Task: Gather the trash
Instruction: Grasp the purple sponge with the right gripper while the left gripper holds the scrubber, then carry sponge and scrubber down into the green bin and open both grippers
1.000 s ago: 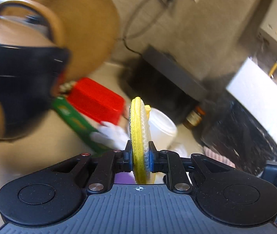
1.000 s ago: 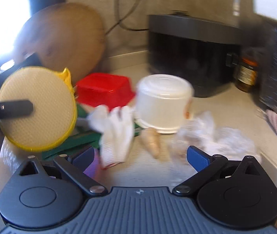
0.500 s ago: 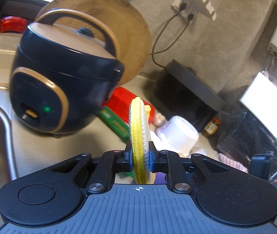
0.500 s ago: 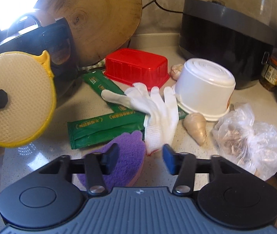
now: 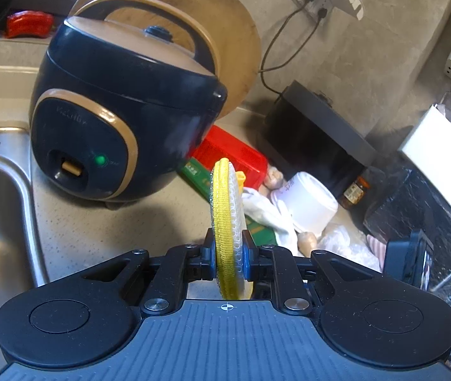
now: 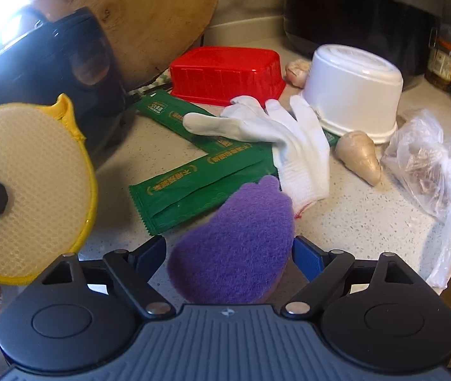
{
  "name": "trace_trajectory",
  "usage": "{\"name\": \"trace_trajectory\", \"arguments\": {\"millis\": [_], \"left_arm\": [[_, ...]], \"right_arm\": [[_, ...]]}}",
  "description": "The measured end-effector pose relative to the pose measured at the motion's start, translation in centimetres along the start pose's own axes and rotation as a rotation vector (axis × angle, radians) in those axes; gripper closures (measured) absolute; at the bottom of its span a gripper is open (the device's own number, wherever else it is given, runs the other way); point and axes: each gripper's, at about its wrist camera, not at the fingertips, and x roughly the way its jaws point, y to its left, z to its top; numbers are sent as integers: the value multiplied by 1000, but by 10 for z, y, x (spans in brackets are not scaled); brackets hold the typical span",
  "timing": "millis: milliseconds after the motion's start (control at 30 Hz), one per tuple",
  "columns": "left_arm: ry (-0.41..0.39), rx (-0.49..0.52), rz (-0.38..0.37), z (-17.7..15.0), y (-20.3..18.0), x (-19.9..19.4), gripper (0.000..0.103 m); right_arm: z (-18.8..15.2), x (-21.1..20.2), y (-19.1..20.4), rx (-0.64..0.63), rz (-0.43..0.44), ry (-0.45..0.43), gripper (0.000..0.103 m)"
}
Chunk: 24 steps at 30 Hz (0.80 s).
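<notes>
**Two scrubbers, two grippers at the cluttered counter**

The left gripper (image 5: 228, 258) is clamped narrowly on a round yellow scrubbing pad (image 5: 225, 222), held edge-on and upright above the speckled counter (image 5: 98, 231), right of the sink (image 5: 0, 197) and near the dark rice cooker (image 5: 124, 120).

The right gripper (image 6: 229, 250) is opening wide; a purple sponge (image 6: 235, 244) lies between its fingers, the right one about at the sponge's edge and the left one clear of it. Beyond the sponge lie two green packets (image 6: 193, 187), a white glove (image 6: 276, 136), a red tray (image 6: 225, 74), an upturned white tub (image 6: 355, 89) and, at far right, a crumpled plastic bag (image 6: 432, 171).
</notes>
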Motion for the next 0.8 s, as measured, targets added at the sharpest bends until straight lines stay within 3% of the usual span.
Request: {"name": "trace_trajectory", "arguments": {"millis": [267, 400, 467, 600, 800], "left_arm": [[50, 13, -36, 2, 9, 10, 85], [76, 17, -57, 1, 14, 15, 85], [85, 21, -69, 2, 15, 18, 85], [110, 51, -100, 1, 8, 29, 85], [160, 128, -214, -1, -28, 49, 85]], "right_arm": [[-17, -1, 15, -50, -88, -68, 15], [-14, 10, 14, -42, -68, 15, 17], [-13, 5, 9, -14, -60, 4, 23], [-14, -23, -3, -10, -58, -82, 23], [-12, -68, -44, 55, -95, -179, 23]]}}
